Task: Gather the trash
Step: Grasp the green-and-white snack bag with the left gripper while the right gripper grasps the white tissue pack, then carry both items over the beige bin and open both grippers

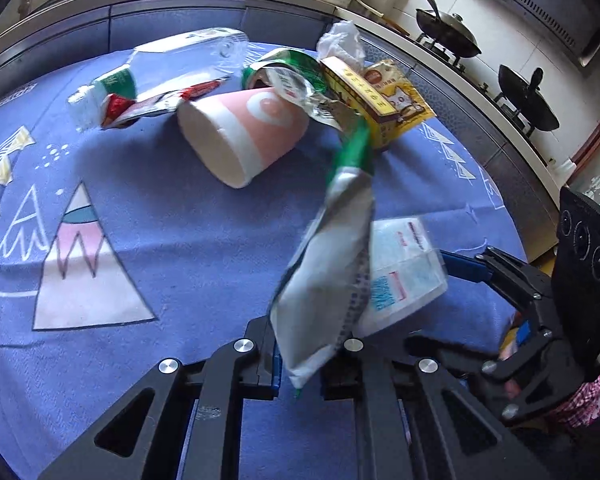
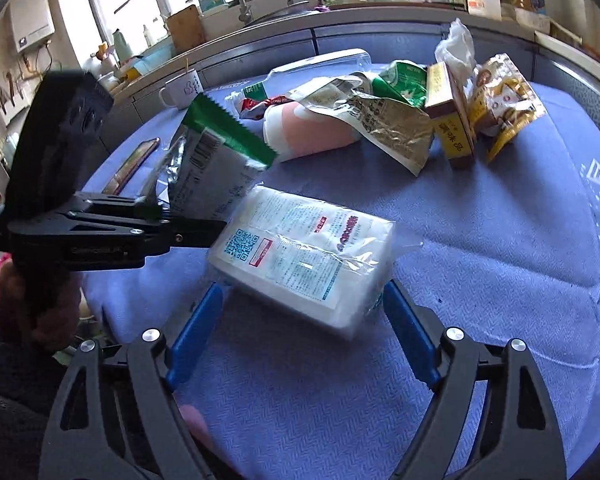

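My left gripper [image 1: 300, 364] is shut on a green and silver snack wrapper [image 1: 328, 256] and holds it up above the blue cloth; the wrapper also shows in the right wrist view [image 2: 216, 168]. My right gripper [image 2: 304, 300] is open, its blue fingers [image 2: 198, 328] on either side of a white tissue packet [image 2: 300, 256] lying on the cloth; the packet also shows in the left wrist view [image 1: 400, 276]. Farther back lies a pile of trash: a pink paper cup [image 1: 244, 136], a clear plastic bottle [image 1: 160, 68], a yellow box [image 1: 364, 96] and crumpled wrappers [image 2: 384, 120].
The table is covered by a blue patterned cloth [image 1: 140, 216]. A phone [image 2: 132, 164] and a white mug [image 2: 182, 88] sit at the cloth's far left. A kitchen counter with a sink [image 2: 260, 4] runs behind, and woks [image 1: 448, 36] sit on a stove.
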`<state>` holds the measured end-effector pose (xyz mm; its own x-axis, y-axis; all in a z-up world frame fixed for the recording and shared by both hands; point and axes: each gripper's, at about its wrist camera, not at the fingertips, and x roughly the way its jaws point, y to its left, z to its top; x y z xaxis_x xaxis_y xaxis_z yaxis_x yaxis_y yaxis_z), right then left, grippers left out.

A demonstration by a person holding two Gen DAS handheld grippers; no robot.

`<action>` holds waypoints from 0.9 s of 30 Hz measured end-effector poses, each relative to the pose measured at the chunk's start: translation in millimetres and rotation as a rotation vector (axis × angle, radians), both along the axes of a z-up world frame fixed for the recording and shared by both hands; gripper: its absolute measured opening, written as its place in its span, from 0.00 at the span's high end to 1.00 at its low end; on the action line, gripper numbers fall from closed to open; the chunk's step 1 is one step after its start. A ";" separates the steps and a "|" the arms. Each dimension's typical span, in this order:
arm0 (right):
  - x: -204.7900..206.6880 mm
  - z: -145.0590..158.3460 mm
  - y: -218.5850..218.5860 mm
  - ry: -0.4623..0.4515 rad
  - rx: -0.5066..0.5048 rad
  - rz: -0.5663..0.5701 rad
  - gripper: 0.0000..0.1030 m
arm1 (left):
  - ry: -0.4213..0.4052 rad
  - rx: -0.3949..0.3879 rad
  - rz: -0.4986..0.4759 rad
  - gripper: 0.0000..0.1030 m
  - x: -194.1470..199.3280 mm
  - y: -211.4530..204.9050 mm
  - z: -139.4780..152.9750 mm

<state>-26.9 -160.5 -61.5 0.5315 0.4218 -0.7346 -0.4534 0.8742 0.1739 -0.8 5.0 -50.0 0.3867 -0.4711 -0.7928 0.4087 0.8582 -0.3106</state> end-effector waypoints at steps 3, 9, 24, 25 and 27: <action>-0.1 -6.3 6.4 -0.047 -0.078 0.002 0.17 | -0.011 0.037 -0.021 0.90 5.0 -12.4 -2.1; -2.2 3.7 -11.6 -0.131 -0.195 0.067 0.10 | 0.006 0.041 -0.011 0.90 9.8 -4.4 -4.1; 3.6 -3.4 -18.9 -0.152 -0.196 0.270 0.48 | 0.007 0.029 -0.007 0.94 2.8 -2.3 11.9; -2.4 -2.7 -29.3 -0.147 -0.171 0.232 0.48 | 0.007 0.031 -0.023 0.94 3.3 -8.2 13.3; -13.2 0.0 -49.2 -0.149 -0.140 0.161 0.48 | -0.001 0.039 -0.063 0.94 4.2 -23.4 16.6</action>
